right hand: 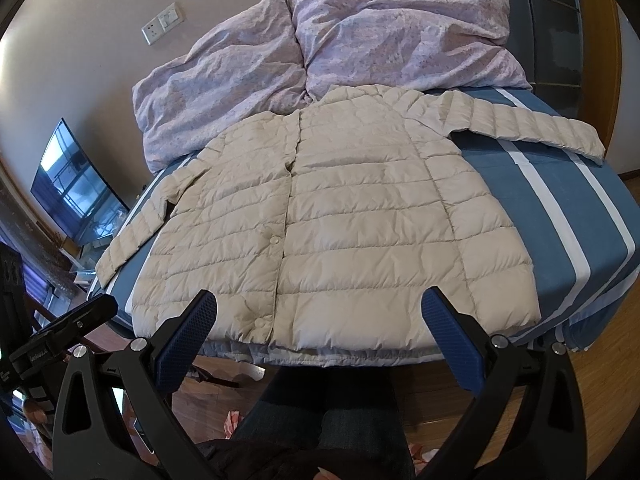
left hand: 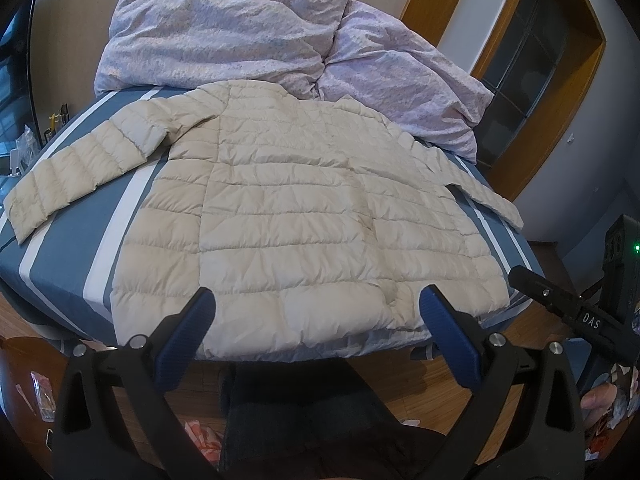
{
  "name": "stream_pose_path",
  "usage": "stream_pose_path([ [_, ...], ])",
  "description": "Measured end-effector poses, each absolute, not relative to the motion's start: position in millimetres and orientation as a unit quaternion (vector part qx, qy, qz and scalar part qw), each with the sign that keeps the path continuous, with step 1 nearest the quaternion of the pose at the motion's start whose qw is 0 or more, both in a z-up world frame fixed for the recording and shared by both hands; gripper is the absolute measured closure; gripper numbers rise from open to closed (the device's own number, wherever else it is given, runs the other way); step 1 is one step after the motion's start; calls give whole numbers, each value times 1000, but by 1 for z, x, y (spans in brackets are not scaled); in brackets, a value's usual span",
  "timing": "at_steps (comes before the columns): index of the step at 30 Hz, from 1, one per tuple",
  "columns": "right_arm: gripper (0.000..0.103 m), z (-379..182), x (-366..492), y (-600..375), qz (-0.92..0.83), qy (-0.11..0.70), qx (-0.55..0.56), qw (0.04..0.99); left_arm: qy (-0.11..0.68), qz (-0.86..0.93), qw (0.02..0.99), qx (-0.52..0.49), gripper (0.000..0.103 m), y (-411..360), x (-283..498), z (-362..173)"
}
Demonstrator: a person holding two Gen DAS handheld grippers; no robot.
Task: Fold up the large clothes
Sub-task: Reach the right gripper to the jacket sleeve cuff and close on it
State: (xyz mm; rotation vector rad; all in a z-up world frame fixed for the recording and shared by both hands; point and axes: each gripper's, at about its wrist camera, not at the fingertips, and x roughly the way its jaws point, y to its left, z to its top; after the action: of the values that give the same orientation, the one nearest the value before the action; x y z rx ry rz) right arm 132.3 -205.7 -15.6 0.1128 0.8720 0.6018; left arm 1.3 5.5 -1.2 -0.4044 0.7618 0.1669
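Note:
A cream quilted puffer jacket [left hand: 280,208] lies flat and spread out on the bed, front up, with both sleeves stretched sideways. It also shows in the right wrist view [right hand: 344,220]. My left gripper [left hand: 318,300] is open and empty, hovering just above the jacket's hem near the bed's front edge. My right gripper [right hand: 320,300] is open and empty too, above the hem. The body of my right gripper shows at the right edge of the left wrist view, its fingertips hidden.
The bed [left hand: 68,240] has a blue sheet with white stripes. A crumpled lilac duvet [left hand: 248,32] lies at the head, also in the right wrist view [right hand: 320,48]. A TV [right hand: 76,188] stands left of the bed. Wooden floor with litter lies below; the person's legs [right hand: 320,412] are in front.

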Motion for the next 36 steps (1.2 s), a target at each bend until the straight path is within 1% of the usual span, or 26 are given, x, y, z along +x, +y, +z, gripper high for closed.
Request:
stream_pose_path([
  [10, 1, -30, 172, -199, 254, 437, 52, 861, 392, 105, 892, -201, 2, 34, 44, -22],
  [20, 1, -42, 249, -216, 176, 448, 43, 875, 417, 144, 881, -173, 2, 64, 105, -46],
  [24, 1, -46, 296, -238, 126, 454, 56, 880, 417, 171, 881, -147, 2, 77, 134, -54],
  [31, 1, -69, 382, -295, 31, 482, 97, 870, 406, 238, 877, -98, 2, 98, 175, -67],
  [36, 1, -82, 429, -352, -67, 470, 116, 872, 420, 267, 864, -76, 2, 106, 194, -85],
])
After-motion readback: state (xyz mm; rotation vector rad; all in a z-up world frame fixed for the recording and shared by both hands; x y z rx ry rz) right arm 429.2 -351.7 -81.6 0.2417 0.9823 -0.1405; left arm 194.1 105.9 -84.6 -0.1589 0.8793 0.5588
